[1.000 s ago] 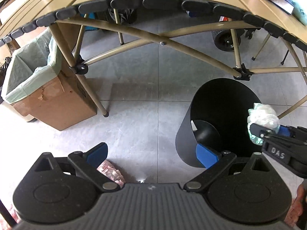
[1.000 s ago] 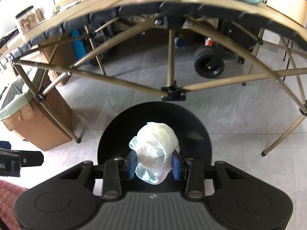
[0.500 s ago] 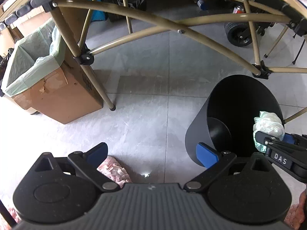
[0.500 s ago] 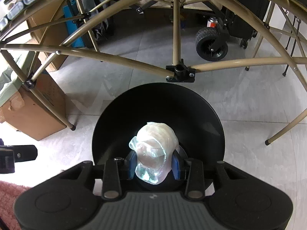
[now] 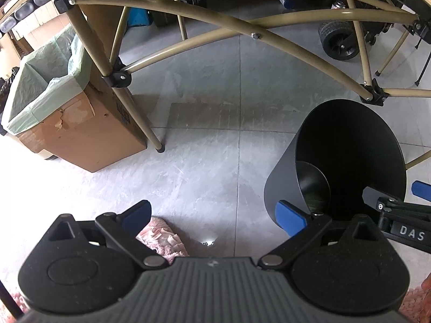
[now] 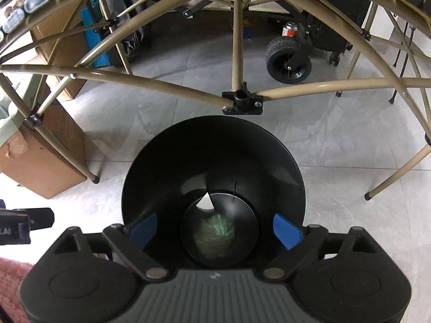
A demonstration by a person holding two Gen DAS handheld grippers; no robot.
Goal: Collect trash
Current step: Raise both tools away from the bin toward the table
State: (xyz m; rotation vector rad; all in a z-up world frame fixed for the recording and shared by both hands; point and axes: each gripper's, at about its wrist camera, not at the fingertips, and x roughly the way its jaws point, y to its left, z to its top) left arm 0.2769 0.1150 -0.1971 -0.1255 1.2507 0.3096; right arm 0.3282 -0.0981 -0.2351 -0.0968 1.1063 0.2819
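Note:
A black round trash bin (image 6: 212,150) stands on the grey tile floor under a folding table; it also shows in the left wrist view (image 5: 350,140) at the right. A crumpled pale plastic wad (image 6: 215,231) lies blurred at the bin's bottom. My right gripper (image 6: 214,230) is open and empty, right over the bin's mouth; in the left wrist view its fingers (image 5: 420,189) reach over the bin's right rim. My left gripper (image 5: 212,215) is open and empty above the floor, left of the bin.
Tan folding-table legs (image 5: 113,78) and cross bars (image 6: 242,101) stand close behind the bin. A cardboard box with a green liner (image 5: 62,107) sits at the left. A black wheel (image 6: 288,62) is at the back. A pink fluffy rug (image 5: 161,241) lies below my left gripper.
My right gripper has opened and let go of the plastic wad, which has dropped into the bin. Both grippers have moved lower and closer to the floor.

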